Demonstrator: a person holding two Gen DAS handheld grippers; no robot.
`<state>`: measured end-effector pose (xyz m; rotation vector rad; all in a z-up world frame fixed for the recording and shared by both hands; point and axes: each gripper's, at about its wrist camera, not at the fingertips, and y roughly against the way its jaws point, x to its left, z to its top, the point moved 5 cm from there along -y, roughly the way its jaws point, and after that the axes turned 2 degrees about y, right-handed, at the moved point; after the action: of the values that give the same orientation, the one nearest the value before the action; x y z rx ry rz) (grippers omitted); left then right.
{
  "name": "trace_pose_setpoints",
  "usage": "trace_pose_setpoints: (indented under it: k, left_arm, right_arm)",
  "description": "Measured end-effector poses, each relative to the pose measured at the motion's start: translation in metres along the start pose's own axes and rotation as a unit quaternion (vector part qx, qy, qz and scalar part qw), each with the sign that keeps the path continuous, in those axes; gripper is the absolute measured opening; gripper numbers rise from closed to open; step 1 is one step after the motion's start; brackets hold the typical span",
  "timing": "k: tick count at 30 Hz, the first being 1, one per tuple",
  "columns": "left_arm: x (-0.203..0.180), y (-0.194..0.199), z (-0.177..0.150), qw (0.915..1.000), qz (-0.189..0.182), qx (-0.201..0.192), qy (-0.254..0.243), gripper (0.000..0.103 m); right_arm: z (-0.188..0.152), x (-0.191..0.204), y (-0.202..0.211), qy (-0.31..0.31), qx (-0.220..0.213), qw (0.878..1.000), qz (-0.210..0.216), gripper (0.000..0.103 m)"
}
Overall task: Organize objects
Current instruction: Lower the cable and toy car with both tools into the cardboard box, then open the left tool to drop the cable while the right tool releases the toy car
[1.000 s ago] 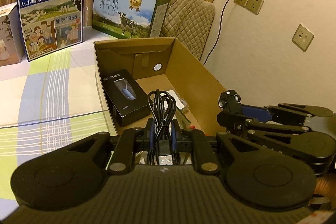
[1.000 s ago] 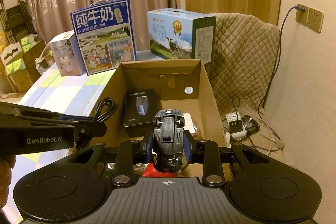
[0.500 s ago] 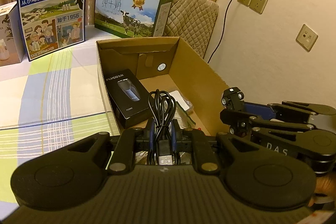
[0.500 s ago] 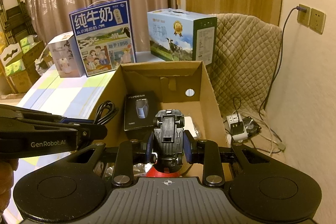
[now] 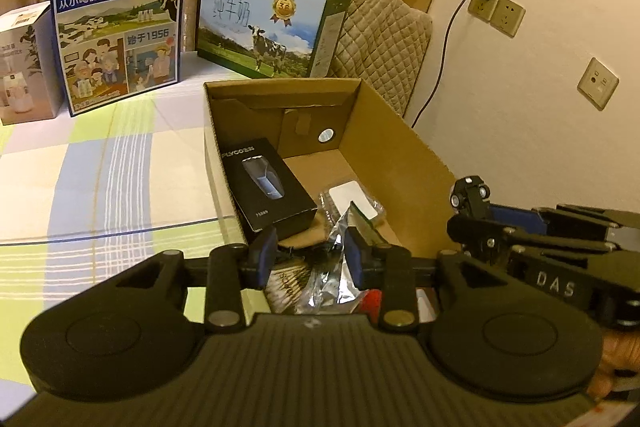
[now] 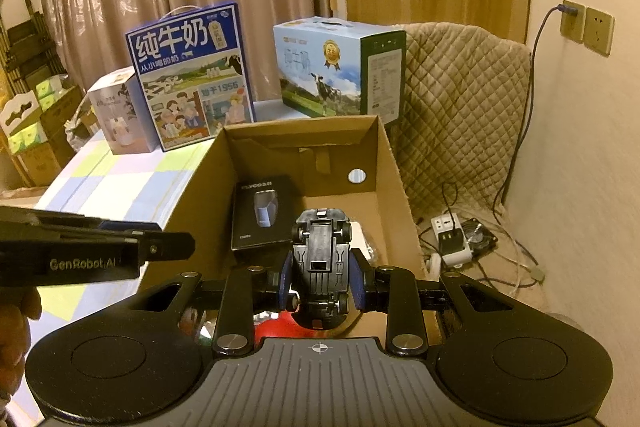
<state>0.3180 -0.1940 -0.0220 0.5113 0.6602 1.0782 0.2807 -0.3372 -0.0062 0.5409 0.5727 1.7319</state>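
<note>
My left gripper (image 5: 309, 257) stands open over the near end of the cardboard box (image 5: 400, 151). Nothing is between its blue pads. A bit of black cable (image 5: 292, 251) lies just beneath them, on a silver foil packet (image 5: 328, 283). Inside the box are a black shaver box (image 5: 268, 187) and a white item in clear wrap (image 5: 352, 199). My right gripper (image 6: 320, 281) is shut on a black toy car (image 6: 320, 255), underside up, above the box's near right part. In the left wrist view the toy car (image 5: 472, 191) pokes in from the right.
Two milk cartons (image 6: 188, 75) (image 6: 340, 67) and a white carton (image 6: 116, 111) stand on the checked tablecloth (image 5: 100, 167) behind the box. A quilted chair (image 6: 460, 107) and a power strip (image 6: 450, 239) with cables sit to the right, by the wall.
My left gripper has opened and let go of the black USB cable, which has dropped into the box. The right gripper still grips the toy car, barely moved.
</note>
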Motion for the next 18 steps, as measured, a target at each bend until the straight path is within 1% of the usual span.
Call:
trace_pose_setpoints:
  k: [6,9,11,13,14,15,16,18]
  left_arm:
    - [0.006,0.009,-0.004,1.0000,0.003,-0.001,0.005,0.035]
    - [0.010,0.013,-0.005,1.0000,0.004,-0.003,0.007,0.038]
    - [0.012,0.015,-0.005,0.9999,0.006,-0.004,0.008,0.042]
    - [0.013,0.017,-0.005,0.9999,0.007,-0.005,0.009,0.054]
    - [0.014,0.018,-0.006,0.9999,0.007,-0.006,0.009,0.057]
    - [0.014,0.019,-0.006,0.9999,0.008,-0.006,0.009,0.064]
    - [0.014,0.021,-0.007,0.9999,0.010,-0.007,0.009,0.072]
    - [0.015,0.025,-0.009,0.9998,0.014,-0.010,0.009,0.081]
  right_arm:
    - [0.005,0.006,-0.001,-0.010,-0.003,1.000,0.018,0.027]
    - [0.010,0.008,-0.002,-0.025,-0.009,0.999,0.026,0.027]
    - [0.014,0.007,-0.004,-0.043,-0.015,0.998,0.034,0.027]
    - [0.019,0.004,-0.004,-0.062,-0.021,0.997,0.041,0.030]
    - [0.021,0.002,-0.004,-0.073,-0.025,0.996,0.044,0.045]
    - [0.023,0.001,-0.003,-0.082,-0.030,0.995,0.045,0.063]
    - [0.024,-0.001,-0.001,-0.086,-0.036,0.995,0.044,0.068]
    - [0.026,-0.002,0.005,-0.088,-0.045,0.994,0.045,0.069]
